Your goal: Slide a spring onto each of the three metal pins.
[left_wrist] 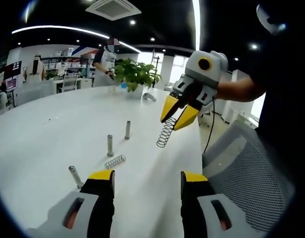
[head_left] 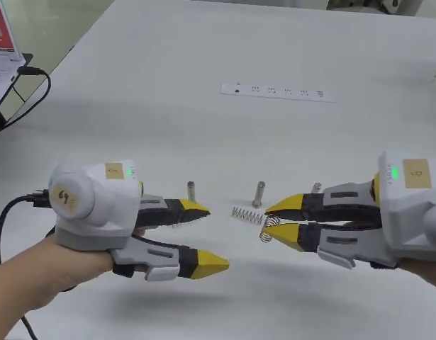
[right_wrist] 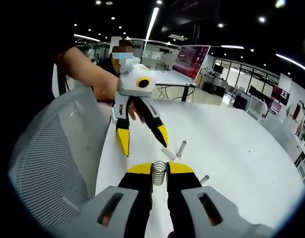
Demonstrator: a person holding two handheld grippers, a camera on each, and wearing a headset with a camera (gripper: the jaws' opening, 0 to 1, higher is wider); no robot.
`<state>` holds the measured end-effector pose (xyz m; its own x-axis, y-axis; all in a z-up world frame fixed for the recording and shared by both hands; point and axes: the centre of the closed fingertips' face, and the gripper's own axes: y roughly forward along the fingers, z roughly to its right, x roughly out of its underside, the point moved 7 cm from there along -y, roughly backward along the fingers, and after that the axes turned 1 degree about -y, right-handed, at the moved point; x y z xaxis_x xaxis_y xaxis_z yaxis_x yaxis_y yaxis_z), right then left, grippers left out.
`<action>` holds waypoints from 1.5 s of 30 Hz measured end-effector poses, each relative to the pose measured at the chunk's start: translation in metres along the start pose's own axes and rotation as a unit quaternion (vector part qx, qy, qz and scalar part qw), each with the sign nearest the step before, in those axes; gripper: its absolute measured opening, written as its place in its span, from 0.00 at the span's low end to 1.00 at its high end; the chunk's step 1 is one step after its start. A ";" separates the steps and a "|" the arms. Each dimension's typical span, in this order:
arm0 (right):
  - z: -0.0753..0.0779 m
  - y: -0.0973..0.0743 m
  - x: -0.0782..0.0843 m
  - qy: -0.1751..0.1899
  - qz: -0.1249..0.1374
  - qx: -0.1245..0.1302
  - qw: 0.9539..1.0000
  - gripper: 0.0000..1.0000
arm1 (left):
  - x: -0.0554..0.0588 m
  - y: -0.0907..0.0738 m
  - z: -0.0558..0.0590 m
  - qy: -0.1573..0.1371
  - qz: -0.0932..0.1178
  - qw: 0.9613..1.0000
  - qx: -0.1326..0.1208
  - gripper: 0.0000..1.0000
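Pin (head_left: 259,193) shiny bare metal; spring (right_wrist: 159,173) thin metal wire; table (head_left: 203,57) smooth matt white; left gripper (head_left: 212,237) matt plastic.

A white counter (head_left: 168,57) bears three upright metal pins (head_left: 259,193) in a row, a spring (head_left: 246,214) lying beside them, a power strip (head_left: 278,92) beyond.

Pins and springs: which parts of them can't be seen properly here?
Head view: the far-right pin is half hidden behind the right claw.
Right gripper view: that pin's lower part is cut off by a jaw.
Right gripper view: the held spring is partly covered by the jaws.
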<state>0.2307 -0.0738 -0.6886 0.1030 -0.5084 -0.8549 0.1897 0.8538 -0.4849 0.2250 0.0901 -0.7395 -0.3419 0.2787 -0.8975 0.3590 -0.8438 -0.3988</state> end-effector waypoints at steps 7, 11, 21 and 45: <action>0.008 -0.005 0.006 0.006 -0.005 0.018 1.000 0.08 | 0.007 -0.012 -0.007 -0.007 -0.007 1.000 -0.028 0.68; 0.010 -0.008 0.008 0.007 -0.008 0.024 1.000 0.08 | 0.011 -0.019 -0.010 -0.017 -0.006 0.999 -0.042 0.74; 0.016 -0.011 0.018 0.016 -0.015 0.040 0.999 0.08 | 0.016 -0.031 -0.024 -0.027 0.001 0.994 -0.103 0.98; 0.062 -0.044 0.042 0.048 -0.048 0.141 0.988 0.08 | 0.013 -0.046 -0.038 -0.034 0.010 0.991 -0.127 0.98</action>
<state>0.2873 -0.1393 -0.6920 -0.0195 -0.5613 -0.8274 0.4591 0.7301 -0.5061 0.2365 0.1500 -0.7395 -0.3865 0.2239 -0.8947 0.5705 -0.7042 -0.4226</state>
